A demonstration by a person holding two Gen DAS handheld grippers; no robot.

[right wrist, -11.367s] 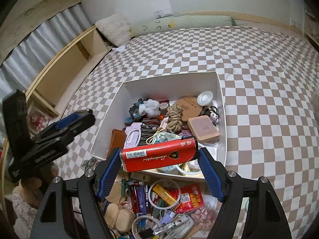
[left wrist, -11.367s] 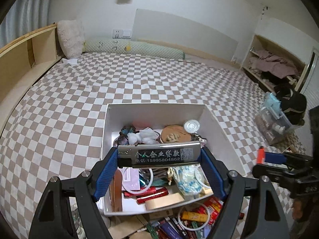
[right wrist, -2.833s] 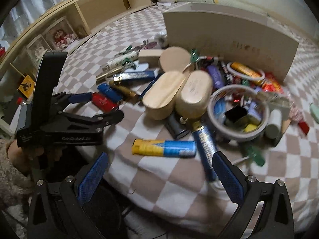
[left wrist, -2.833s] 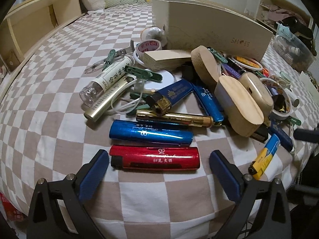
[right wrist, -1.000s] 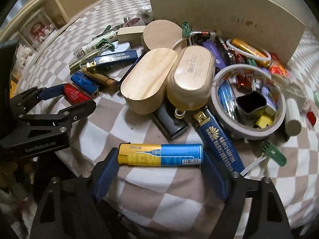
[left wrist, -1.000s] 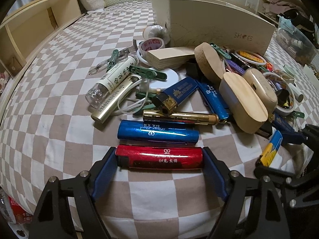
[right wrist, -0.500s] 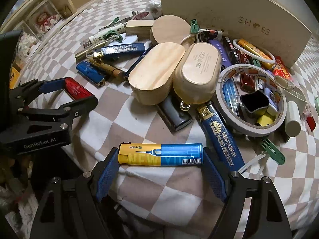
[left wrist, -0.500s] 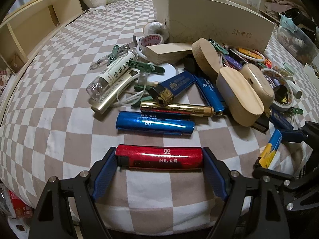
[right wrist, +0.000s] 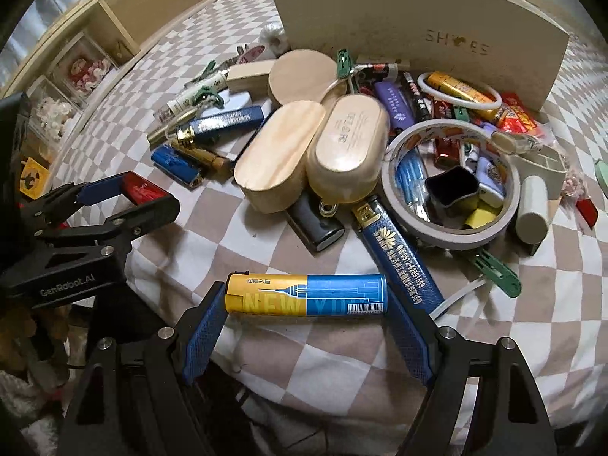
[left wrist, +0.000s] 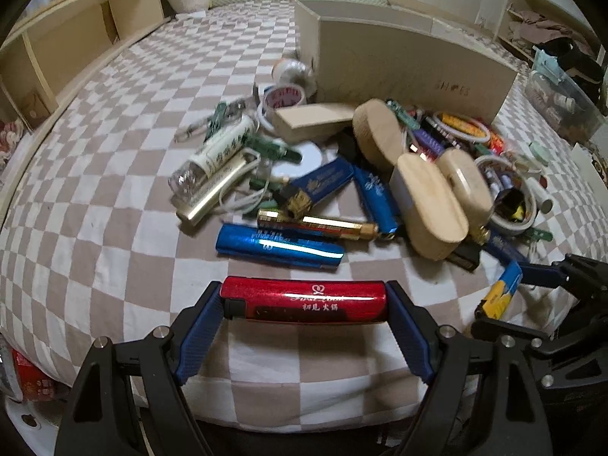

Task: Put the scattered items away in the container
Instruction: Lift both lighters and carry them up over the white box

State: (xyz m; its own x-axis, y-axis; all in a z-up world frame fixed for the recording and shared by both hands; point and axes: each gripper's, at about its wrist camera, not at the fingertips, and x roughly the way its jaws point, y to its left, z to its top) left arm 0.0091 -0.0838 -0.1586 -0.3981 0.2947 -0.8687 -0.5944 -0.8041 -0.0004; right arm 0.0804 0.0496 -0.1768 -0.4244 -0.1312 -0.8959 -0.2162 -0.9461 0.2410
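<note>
Left gripper (left wrist: 304,306) clamped end to end on red lighter (left wrist: 304,300), above checkered bedspread (left wrist: 95,190). Right gripper (right wrist: 306,300) likewise closed on yellow-and-blue lighter (right wrist: 306,294). Cardboard box (right wrist: 418,26) stands behind the clutter, beyond both lighters.

A glossy red lighter (left wrist: 304,301) lies crosswise, clamped end to end in the left tool (left wrist: 304,306), a yellow-and-blue "NEW YORK" lighter (right wrist: 306,295) likewise in the right tool (right wrist: 306,302), and the beige shoebox (right wrist: 418,26) stands beyond both, behind the scattered pile.
</note>
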